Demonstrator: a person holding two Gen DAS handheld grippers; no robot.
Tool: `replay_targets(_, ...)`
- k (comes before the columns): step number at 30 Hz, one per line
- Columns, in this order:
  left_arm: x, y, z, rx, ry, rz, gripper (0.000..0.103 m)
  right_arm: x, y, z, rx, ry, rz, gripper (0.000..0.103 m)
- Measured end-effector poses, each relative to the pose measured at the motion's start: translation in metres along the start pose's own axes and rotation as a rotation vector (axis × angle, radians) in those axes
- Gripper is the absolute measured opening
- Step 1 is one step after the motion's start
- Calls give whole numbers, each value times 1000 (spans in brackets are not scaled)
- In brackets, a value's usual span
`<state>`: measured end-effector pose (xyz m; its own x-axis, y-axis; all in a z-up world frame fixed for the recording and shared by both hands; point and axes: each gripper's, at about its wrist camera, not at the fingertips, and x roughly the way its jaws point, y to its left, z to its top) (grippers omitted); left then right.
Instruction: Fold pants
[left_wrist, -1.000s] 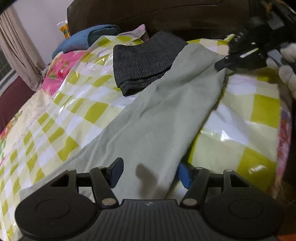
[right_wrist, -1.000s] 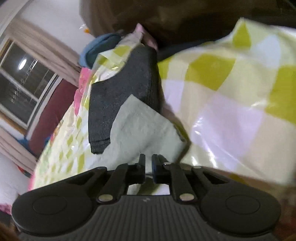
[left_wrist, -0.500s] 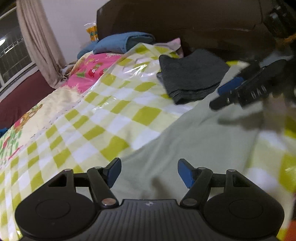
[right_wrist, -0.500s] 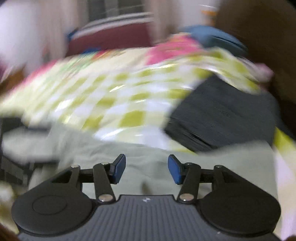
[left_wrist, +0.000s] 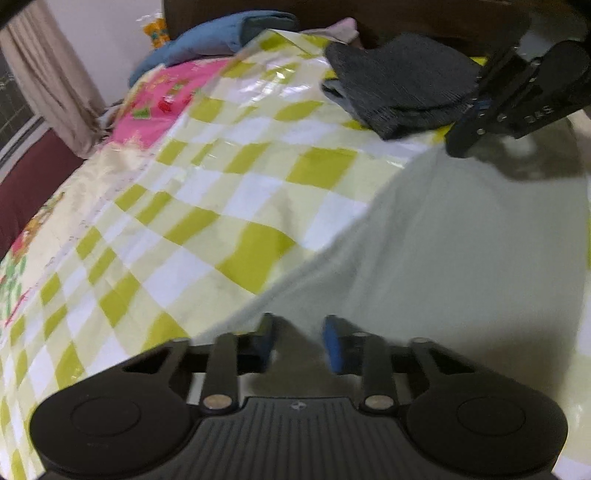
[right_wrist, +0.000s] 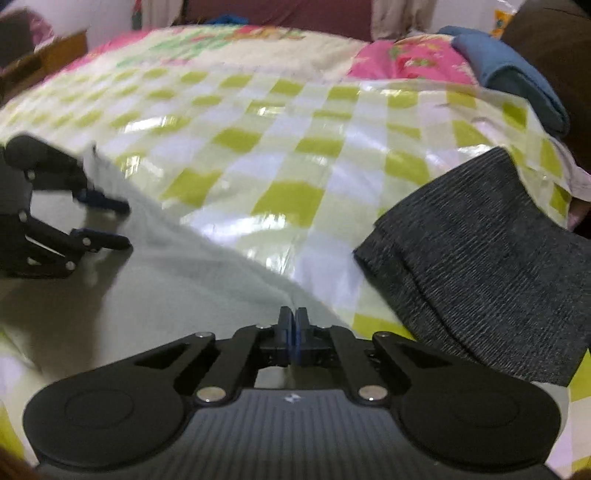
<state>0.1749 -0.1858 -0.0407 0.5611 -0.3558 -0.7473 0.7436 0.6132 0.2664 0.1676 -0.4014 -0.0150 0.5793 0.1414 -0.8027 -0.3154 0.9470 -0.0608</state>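
The pale green pants (right_wrist: 155, 295) lie spread flat on the checked bed cover (right_wrist: 280, 147), apparently not yet folded, with the right gripper (right_wrist: 291, 325) just clamped on their far edge and the left gripper (left_wrist: 299, 339) closing, jaws apart over the cloth, beside already-folded dark grey pants (right_wrist: 480, 266).

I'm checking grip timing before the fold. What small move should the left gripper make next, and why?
Probably finish closing the left gripper on the pale green pants: its jaws have just been closing, yet a gap shows over the fabric edge, while the right gripper already looks shut on it.
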Motion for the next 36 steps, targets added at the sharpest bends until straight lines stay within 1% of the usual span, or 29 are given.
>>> replay_targets(2, 2, 6, 3, -19, -7, 28, 39, -4, -3, 8, 19, -35, -16, 1)
replay_targets(4, 6, 9, 5, -28, -2, 43, 39, -2, -8, 12, 44, -50, -27, 1)
replay_targets(6, 3, 10, 6, -37, -8, 11, 40, 5, -9, 14, 48, -42, -24, 1)
replay_targets(7, -1, 10, 6, -33, -22, -5, 41, 5, -8, 13, 30, -40, -23, 1)
replay_targets(8, -5, 10, 5, -21, -34, -10, 48, 4, -7, 12, 19, -38, -24, 1)
replay_targets(9, -7, 10, 4, -2, -39, -12, 59, 3, -7, 10, 18, -31, -21, 1)
replay_targets(11, -6, 10, 2, 36, -42, 9, 68, 3, -8, 6, 26, -22, -24, 1)
replay_targets(14, 6, 14, -2, 69, 15, 6, 68, 5, -11, 3, 57, -21, -14, 1)
replay_targets(16, 7, 9, -5, 129, 19, 19, 62, 7, -10, 3, 60, -20, -11, 2)
replay_targets(17, 7, 8, -6, 156, 22, 29, 51, 7, -8, 2, 55, -19, -14, 2)
replay_targets(18, 7, 7, -5, 173, 29, 36, 35, 8, -7, 2, 53, -18, -18, 2)
replay_targets(19, 7, 7, -5, 183, 36, 45, 29, 8, -8, 2, 57, -18, -22, 2)
replay_targets(20, 5, 8, -4, 189, 31, 50, 25, 8, -8, 2, 65, -21, -26, 2)
replay_targets(23, -6, 12, -5, 187, -2, 73, 20, 4, -11, 3, 82, -34, -32, 2)
replay_targets(24, -8, 14, -5, 188, -5, 71, 20, 3, -11, 3, 87, -40, -31, 2)
replay_targets(27, -6, 17, -6, 197, 16, 65, 20, 0, -11, 5, 89, -47, -31, 2)
replay_targets(28, -5, 17, -6, 201, 25, 47, 20, -1, -11, 5, 88, -49, -32, 2)
replay_targets(30, -6, 20, -7, 188, 17, 35, 27, -2, -9, 5, 83, -49, -28, 2)
replay_targets(31, -5, 20, -8, 201, 28, 29, 31, -3, -9, 5, 84, -48, -27, 2)
replay_targets(32, -2, 20, -9, 219, 38, 37, 40, -3, -8, 4, 85, -47, -26, 2)
replay_targets(33, 1, 19, -11, 237, 43, 55, 52, -2, -8, 4, 85, -44, -25, 2)
replay_targets(34, 4, 18, -13, 259, 49, 68, 53, -2, -7, 3, 84, -41, -25, 2)
replay_targets(35, 6, 17, -15, 276, 52, 65, 54, 0, -7, 3, 84, -38, -24, 2)
replay_targets(36, 6, 16, -16, 286, 52, 60, 51, 0, -6, 2, 85, -34, -23, 2)
